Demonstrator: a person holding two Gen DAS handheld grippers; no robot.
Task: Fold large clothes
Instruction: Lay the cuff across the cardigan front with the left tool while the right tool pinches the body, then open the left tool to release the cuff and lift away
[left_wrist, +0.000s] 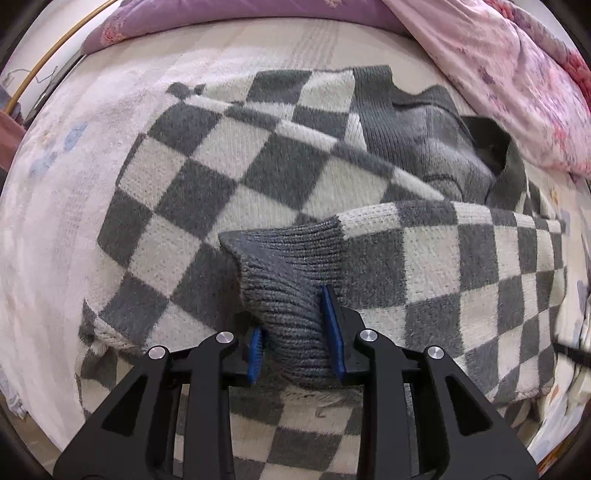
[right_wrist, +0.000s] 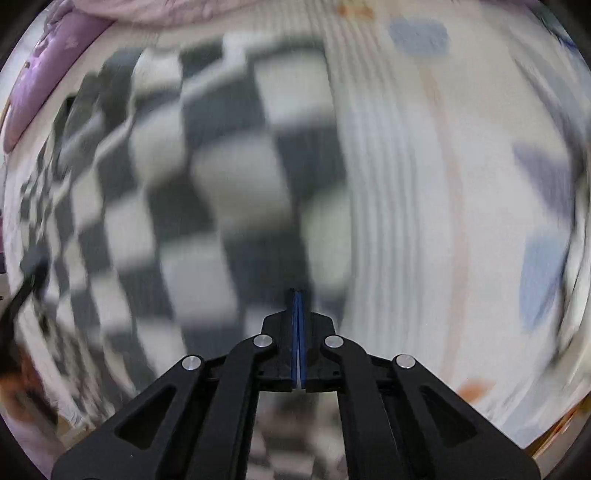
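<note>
A grey-and-white checkered knit sweater (left_wrist: 229, 170) lies spread on the bed. One sleeve (left_wrist: 480, 280) is folded across its body. My left gripper (left_wrist: 293, 334) points down and is shut on that sleeve's grey ribbed cuff (left_wrist: 291, 269), which bulges between the blue pads (left_wrist: 334, 332). The grey ribbed collar (left_wrist: 417, 125) shows at the upper right. In the right wrist view everything is motion-blurred; the sweater (right_wrist: 207, 184) fills the left half. My right gripper (right_wrist: 297, 306) hangs above the sweater's edge, shut with its blue pads together and nothing between them.
A pale fleece bed cover (left_wrist: 66, 177) lies under the sweater. A pink floral quilt (left_wrist: 517, 74) is heaped at the upper right and a purple pillow (left_wrist: 155, 22) runs along the far edge. Striped white bedding (right_wrist: 424, 206) fills the right of the right wrist view.
</note>
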